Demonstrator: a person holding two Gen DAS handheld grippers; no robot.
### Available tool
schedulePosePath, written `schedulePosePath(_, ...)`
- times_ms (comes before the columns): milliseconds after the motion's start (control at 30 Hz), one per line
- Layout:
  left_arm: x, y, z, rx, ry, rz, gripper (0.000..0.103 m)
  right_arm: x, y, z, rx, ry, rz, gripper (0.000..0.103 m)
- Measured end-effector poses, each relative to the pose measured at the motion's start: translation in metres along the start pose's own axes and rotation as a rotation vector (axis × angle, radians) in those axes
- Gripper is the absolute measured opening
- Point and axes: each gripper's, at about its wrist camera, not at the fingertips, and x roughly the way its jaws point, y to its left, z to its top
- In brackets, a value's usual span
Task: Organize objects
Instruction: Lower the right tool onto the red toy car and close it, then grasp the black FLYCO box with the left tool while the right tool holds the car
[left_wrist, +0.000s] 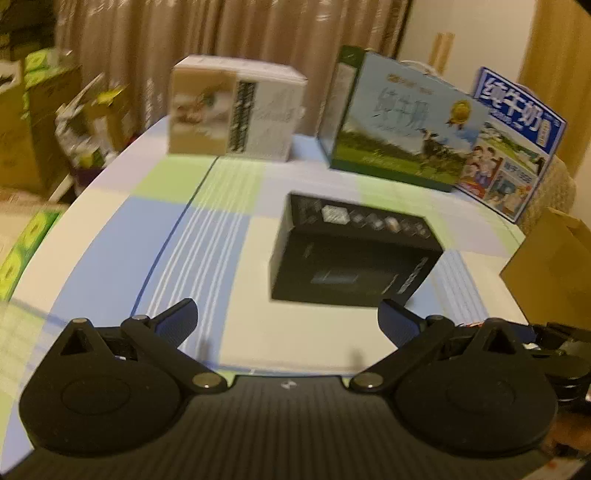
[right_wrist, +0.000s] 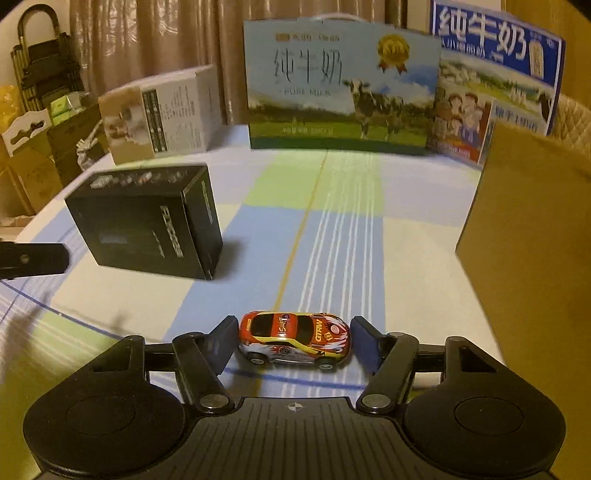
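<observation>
At the bottom centre of the right wrist view, your right gripper (right_wrist: 293, 341) straddled the toy car (right_wrist: 294, 339) on the worktop (right_wrist: 332, 236), jaws parted, barely clear of it. Your left gripper (left_wrist: 287, 321) gaped empty. Sorting looked barely begun.

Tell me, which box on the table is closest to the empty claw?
The black box. It lies flat just ahead of the left claw, while the white box and both milk cartons stand at the table's far edge.
</observation>
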Motion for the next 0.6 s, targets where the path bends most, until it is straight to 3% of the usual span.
schedulePosePath(267, 0.019, -0.034, 0.016, 0.098, -0.056, -0.024, 0.102, -0.012, -0.027, 0.017, 0.103, -0.04, -0.024, 0.063)
schedulePosePath(433, 0.026, -0.051, 0.021, 0.259, -0.079, -0.024, 0.102, -0.014, -0.037, 0.018, 0.134, -0.031, -0.012, 0.063)
schedulePosePath(600, 0.038, -0.031, 0.025, 0.219, -0.028, -0.124, 0.102, -0.011, -0.038, 0.018, 0.142, -0.02, 0.018, 0.063)
